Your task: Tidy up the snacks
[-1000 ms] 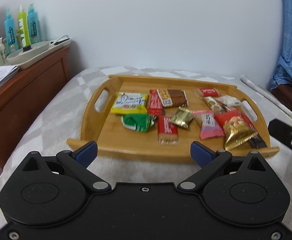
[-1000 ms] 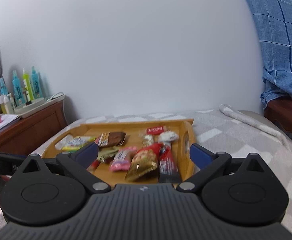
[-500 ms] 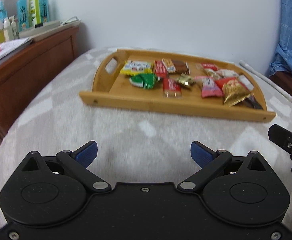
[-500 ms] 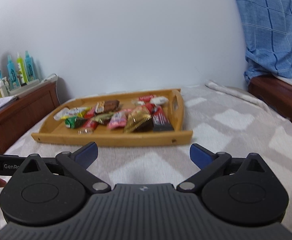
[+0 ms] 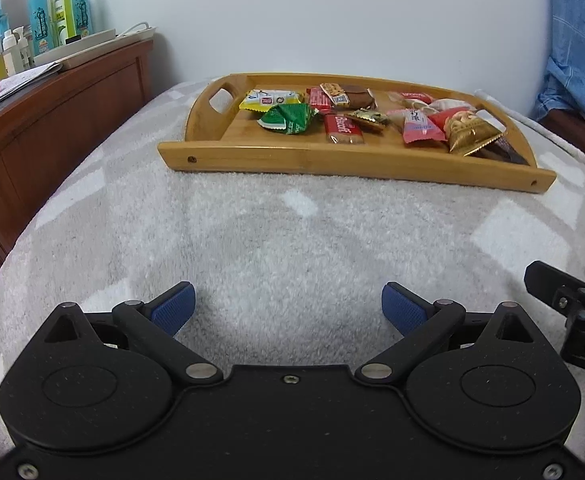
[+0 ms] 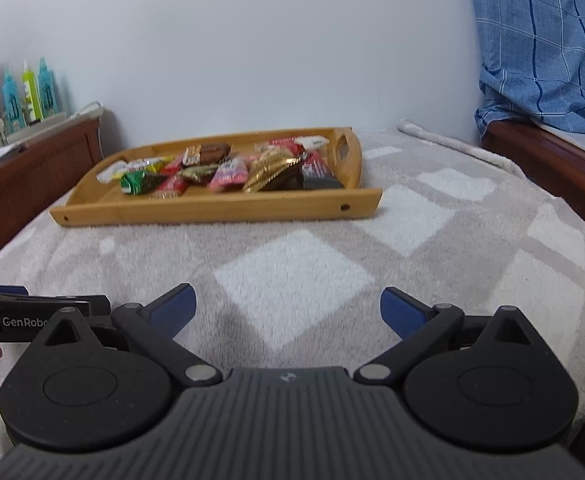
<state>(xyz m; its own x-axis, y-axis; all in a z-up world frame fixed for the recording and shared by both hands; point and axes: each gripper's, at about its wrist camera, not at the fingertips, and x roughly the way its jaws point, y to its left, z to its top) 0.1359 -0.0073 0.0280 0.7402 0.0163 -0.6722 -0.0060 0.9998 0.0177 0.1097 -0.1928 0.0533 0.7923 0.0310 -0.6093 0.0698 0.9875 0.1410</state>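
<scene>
A wooden tray (image 5: 252,158) with handle cut-outs lies on a grey checked blanket; it also shows in the right wrist view (image 6: 212,210). It holds several wrapped snacks: a yellow packet (image 5: 270,100), a green packet (image 5: 288,118), a red Biscoff biscuit (image 5: 343,128), a pink packet (image 5: 420,126), a gold-and-red nut bag (image 5: 470,132). My left gripper (image 5: 288,308) is open and empty, low over the blanket, well short of the tray. My right gripper (image 6: 288,308) is open and empty, likewise near the blanket and short of the tray.
A brown wooden cabinet (image 5: 52,120) stands at the left with bottles (image 5: 58,12) and papers on top. A blue checked cloth (image 6: 540,40) hangs at the right over a wooden frame (image 6: 548,156). A white wall is behind the tray.
Both grippers have pulled back from above the tray and dropped low over the blanket. The tray now lies farther ahead. Both stay open and empty.
</scene>
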